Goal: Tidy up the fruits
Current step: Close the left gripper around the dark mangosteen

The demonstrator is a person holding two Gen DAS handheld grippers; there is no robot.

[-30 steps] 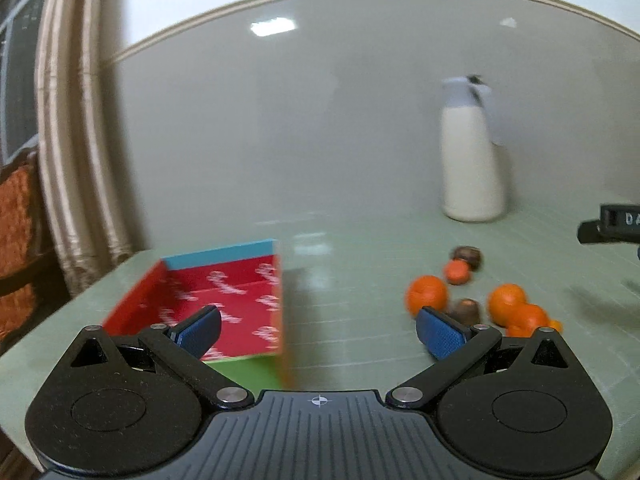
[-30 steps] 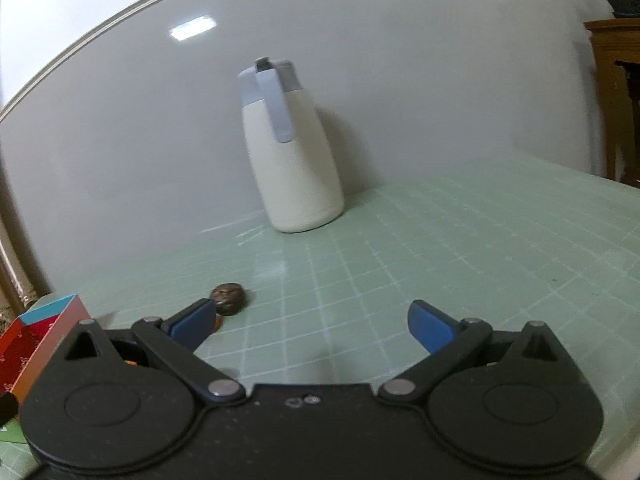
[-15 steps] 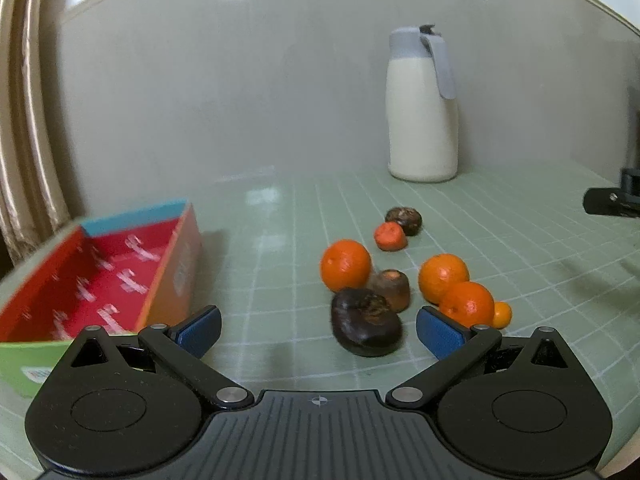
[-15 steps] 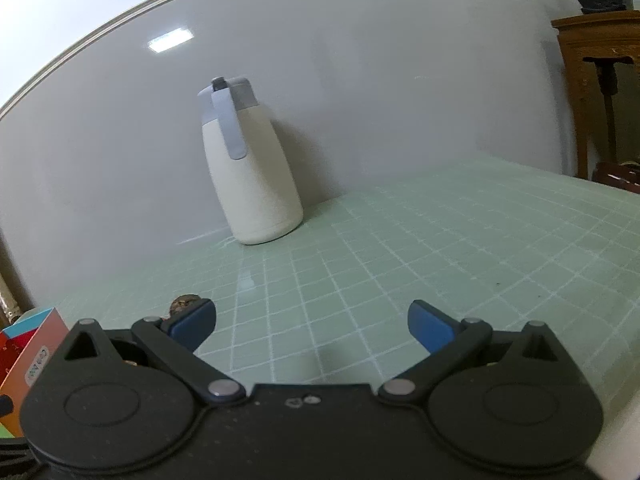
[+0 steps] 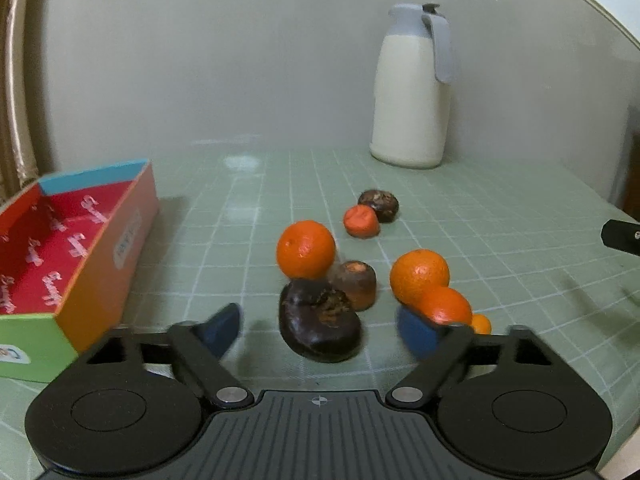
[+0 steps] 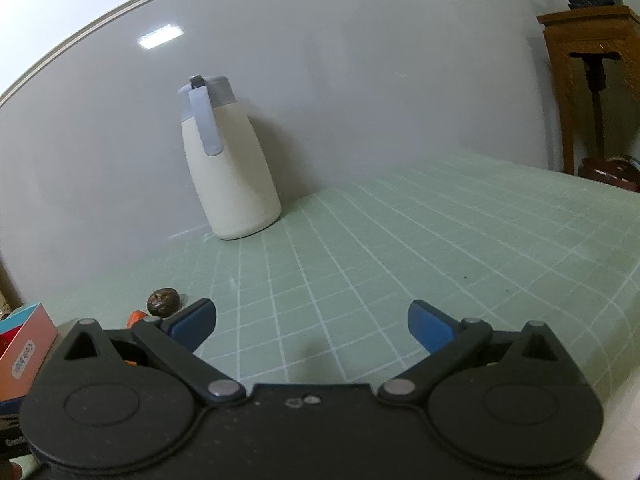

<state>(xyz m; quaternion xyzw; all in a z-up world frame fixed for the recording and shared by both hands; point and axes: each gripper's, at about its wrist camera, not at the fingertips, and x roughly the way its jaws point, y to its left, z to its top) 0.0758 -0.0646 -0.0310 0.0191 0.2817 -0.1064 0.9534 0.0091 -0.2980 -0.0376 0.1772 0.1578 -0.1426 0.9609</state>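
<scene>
a: what's in the box (image 5: 100, 240)?
b: it sits open at the left of the green gridded bench (image 5: 500, 216), red printed lining inside. the part of its inside that shows is bare; the near-left end is cut off by the frame edge. in the right wrist view only one corner of it shows.
a: and the fruit?
b: all out on the bench, right of the box. a big dark fruit (image 5: 318, 326) lies between the blue pads of the left gripper (image 5: 318, 330), whose jaws have just been closing but stand apart from it, not pressing. a brown fruit (image 5: 354, 284) touches it behind, with an orange (image 5: 306, 249) just beside that. to the right, a second orange (image 5: 419, 276), a third (image 5: 446, 305) partly behind the right pad, and a small one (image 5: 481, 323) mostly hidden. farther back, a reddish fruit (image 5: 361, 221) against another dark one (image 5: 379, 205).
a: the right gripper (image 6: 310, 326)?
b: jaws wide apart over bare bench, nothing between them. its tip pokes in at the left view's right edge.
a: anything else?
b: a cream jug (image 5: 412, 92) with a grey lid stands by the wall; contents not visible. the pads are blurred.
</scene>
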